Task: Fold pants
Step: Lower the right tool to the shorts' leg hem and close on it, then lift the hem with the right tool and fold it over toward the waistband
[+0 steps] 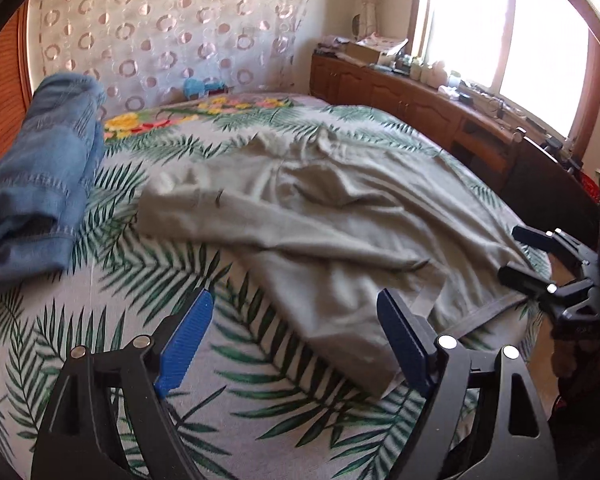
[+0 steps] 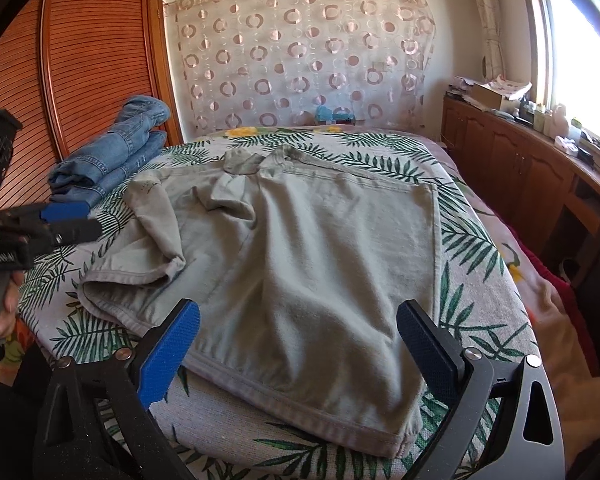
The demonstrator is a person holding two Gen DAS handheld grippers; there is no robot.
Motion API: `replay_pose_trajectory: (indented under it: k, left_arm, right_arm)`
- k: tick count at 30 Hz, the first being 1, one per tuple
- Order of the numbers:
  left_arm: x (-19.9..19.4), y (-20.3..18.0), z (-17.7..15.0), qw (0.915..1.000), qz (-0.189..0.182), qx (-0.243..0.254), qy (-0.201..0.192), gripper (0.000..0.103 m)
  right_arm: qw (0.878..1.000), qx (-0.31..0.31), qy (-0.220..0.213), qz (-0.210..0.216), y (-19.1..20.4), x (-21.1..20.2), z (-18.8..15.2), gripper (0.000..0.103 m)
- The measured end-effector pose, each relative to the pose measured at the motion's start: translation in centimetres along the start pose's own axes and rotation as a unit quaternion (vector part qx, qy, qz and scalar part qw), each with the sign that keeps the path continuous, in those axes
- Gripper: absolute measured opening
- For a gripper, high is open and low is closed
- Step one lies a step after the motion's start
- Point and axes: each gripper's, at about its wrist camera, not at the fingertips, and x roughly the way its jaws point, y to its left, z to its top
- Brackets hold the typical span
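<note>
Grey-green pants [image 2: 300, 248] are lying rumpled across the middle of a leaf-print bed [image 2: 472, 240], hems reaching its near edge. The left gripper [image 1: 296, 344] and right gripper [image 2: 300, 344] are both hovering above that edge, fingers spread apart and holding nothing. Folded jeans [image 2: 112, 164] are sitting at the bed's far left corner, partly cut off in the left wrist view.
</note>
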Motion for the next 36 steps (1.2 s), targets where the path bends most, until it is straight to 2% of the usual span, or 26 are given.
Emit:
replay_pose_trajectory:
  k: [4, 9, 16, 21, 24, 31, 36]
  left_arm:
    - [0.3, 0.7, -1.2, 0.9999, 0.010, -0.006, 0.013, 0.085]
    - [0.8, 0.7, -2.2, 0.9995, 0.009, -0.012, 0.026, 0.085]
    - [0.8, 0.2, -2.8, 0.9996, 0.028, 0.002, 0.002, 0.085]
    - [0.6, 0.3, -2.9, 0.9996, 0.026, 0.000, -0.008, 0.085]
    - [0.6, 0.3, -2.9, 0.9996, 0.026, 0.001, -0.011, 0.085]
    - [0.6, 0.2, -2.9, 0.9995, 0.027, 0.002, -0.014, 0.085]
    - [0.6, 0.2, -3.0, 0.9995, 0.026, 0.001, -0.015, 0.085]
  right_arm:
    - [1.000, -0.007, 0.002, 0.016, 0.5, 0.5, 0.5, 0.087]
    - [0.999, -0.020, 0.010, 0.036, 1.8, 1.6, 1.4, 0.070]
    - [0.997, -0.034, 0.018, 0.064, 2.5, 2.8, 2.3, 0.060]
    - [0.996, -0.039, 0.029, 0.079, 2.9, 4.1, 2.8, 0.047]
    - [0.995, -0.037, 0.038, 0.089, 2.8, 4.7, 2.9, 0.041]
    - [0.992, -0.032, 0.059, 0.107, 3.3, 5.7, 3.2, 0.037]
    - [0.990, -0.030, 0.071, 0.119, 3.5, 6.3, 3.4, 0.028]
